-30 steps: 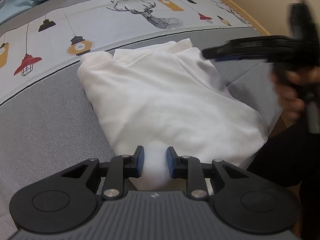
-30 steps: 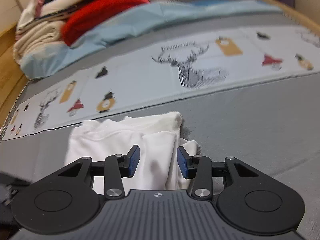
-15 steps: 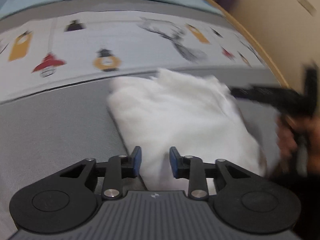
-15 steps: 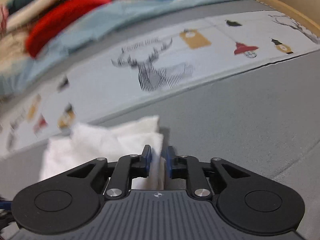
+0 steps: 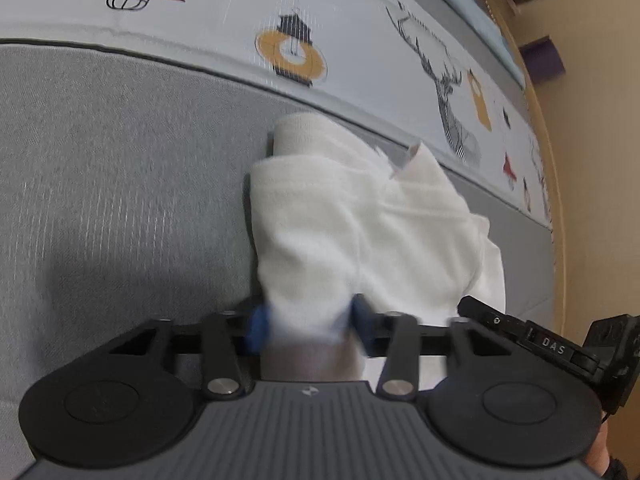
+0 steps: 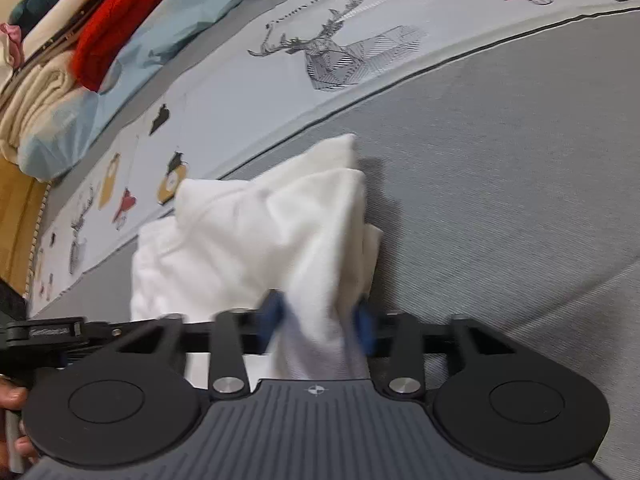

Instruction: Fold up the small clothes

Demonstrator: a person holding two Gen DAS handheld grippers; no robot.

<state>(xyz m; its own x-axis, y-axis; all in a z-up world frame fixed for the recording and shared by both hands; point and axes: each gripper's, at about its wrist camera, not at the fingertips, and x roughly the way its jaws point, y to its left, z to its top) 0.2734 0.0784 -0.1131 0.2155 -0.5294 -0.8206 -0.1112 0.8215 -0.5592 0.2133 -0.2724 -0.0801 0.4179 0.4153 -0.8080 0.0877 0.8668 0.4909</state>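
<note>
A white garment lies bunched on the grey bed cover, folded over itself. My left gripper has its jaws partly apart with the garment's near left edge between the blue pads. My right gripper also has its jaws partly apart, with the garment's near right edge between the pads. The cloth between the pads is blurred. The right gripper's body shows at the lower right of the left wrist view.
A pale printed band with deer and lantern pictures runs across the bed beyond the garment. A stack of folded clothes, red and cream, lies at the far left with a light blue sheet. A tan wall stands on the right.
Both grippers have moved in low onto the garment's near edges. The right jaws, nearly shut half a second ago, are wider now. The garment is more bunched than before.
</note>
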